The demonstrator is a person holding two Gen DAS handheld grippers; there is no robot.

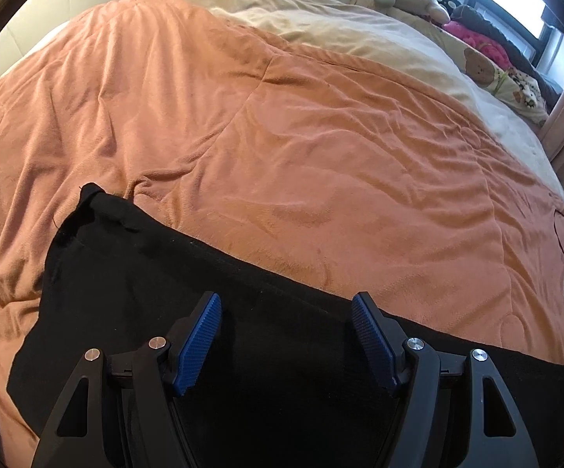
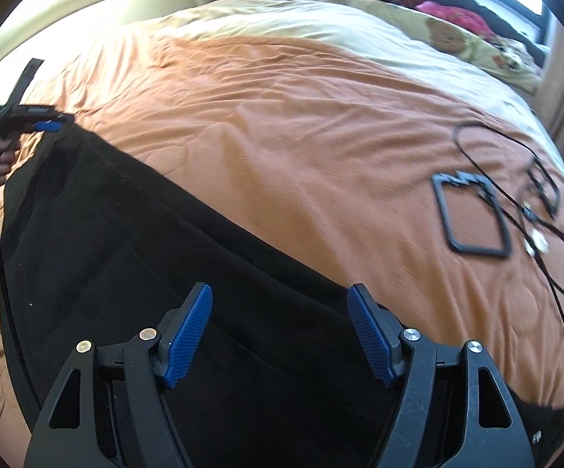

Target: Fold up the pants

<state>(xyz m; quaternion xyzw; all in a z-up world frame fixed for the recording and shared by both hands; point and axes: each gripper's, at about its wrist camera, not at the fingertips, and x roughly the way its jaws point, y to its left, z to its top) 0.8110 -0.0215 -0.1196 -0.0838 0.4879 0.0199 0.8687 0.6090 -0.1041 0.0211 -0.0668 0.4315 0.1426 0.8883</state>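
the black knit pants [image 1: 133,273] lie flat along the near edge of the orange quilted bedspread [image 1: 282,124], long axis running left to right. the left gripper [image 1: 285,304] hovers wide and empty over their left end, the right gripper [image 2: 280,296] likewise wide and empty further right. no containers show.

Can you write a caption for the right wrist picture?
Open right gripper above black pants on an orange blanket.
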